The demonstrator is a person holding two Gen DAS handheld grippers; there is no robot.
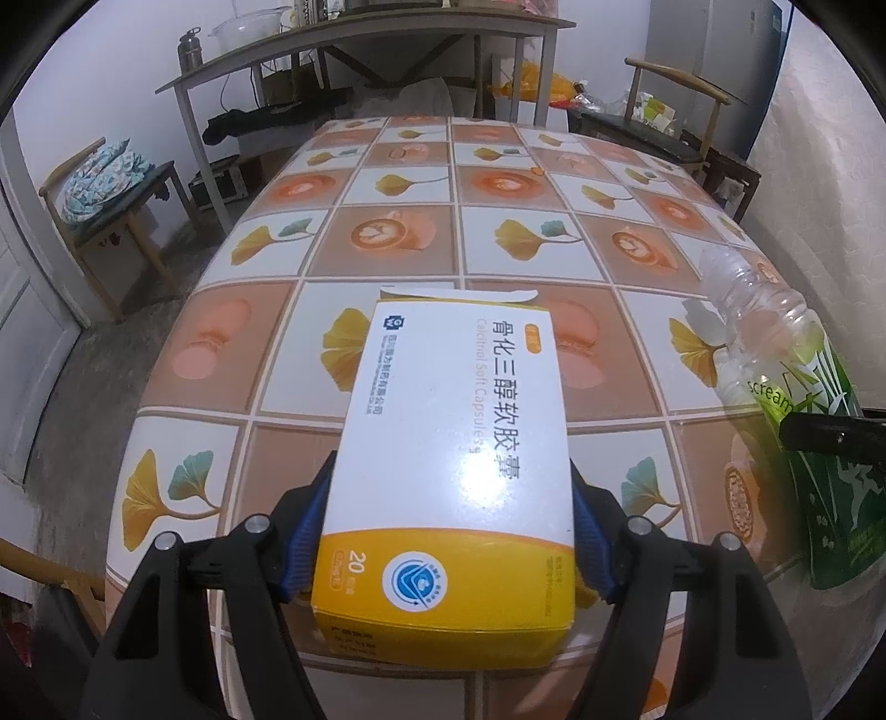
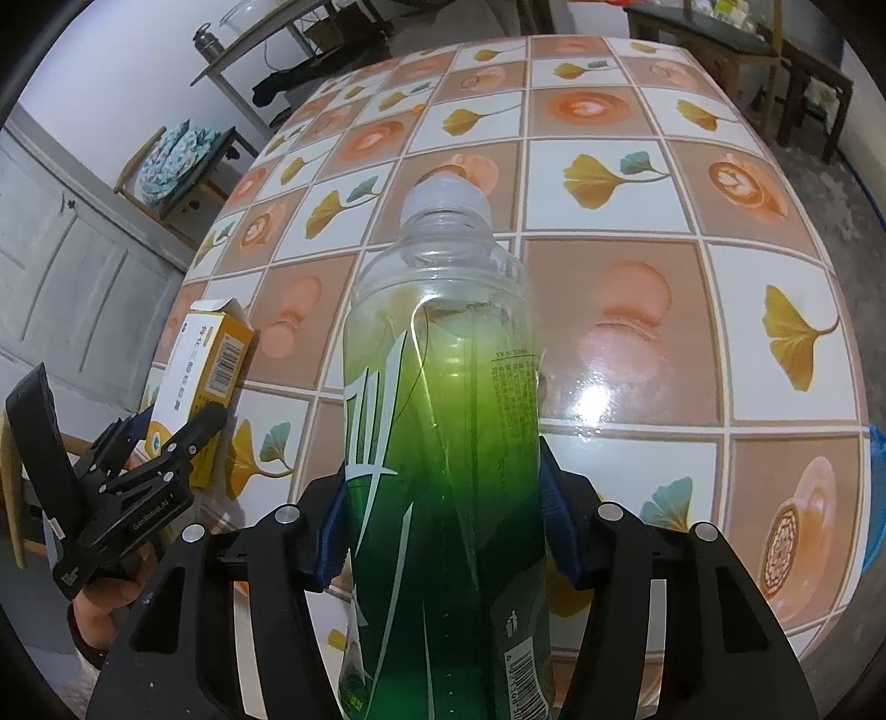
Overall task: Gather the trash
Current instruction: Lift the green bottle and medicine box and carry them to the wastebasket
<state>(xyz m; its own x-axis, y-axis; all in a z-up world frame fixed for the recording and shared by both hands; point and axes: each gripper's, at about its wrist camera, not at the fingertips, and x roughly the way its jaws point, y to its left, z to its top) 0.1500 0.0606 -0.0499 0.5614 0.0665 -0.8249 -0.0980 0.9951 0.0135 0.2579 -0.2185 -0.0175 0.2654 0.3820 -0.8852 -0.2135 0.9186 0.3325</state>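
My left gripper (image 1: 448, 531) is shut on a white and yellow medicine box (image 1: 454, 443), held above the tiled table (image 1: 421, 183); the box's far flap is open. My right gripper (image 2: 443, 526) is shut on an empty clear plastic bottle with a green label (image 2: 443, 443) and a pale cap, held above the table (image 2: 692, 194). The bottle also shows at the right edge of the left wrist view (image 1: 797, 387). The box (image 2: 213, 360) and the left gripper (image 2: 160, 443) show at the left of the right wrist view.
A metal shelf table (image 1: 354, 50) stands behind the table. A chair with a bundle of cloth (image 1: 105, 177) is at the left. A wooden chair (image 1: 681, 105) and a dark bench with clutter stand at the back right. A white door (image 2: 66, 266) is at the left.
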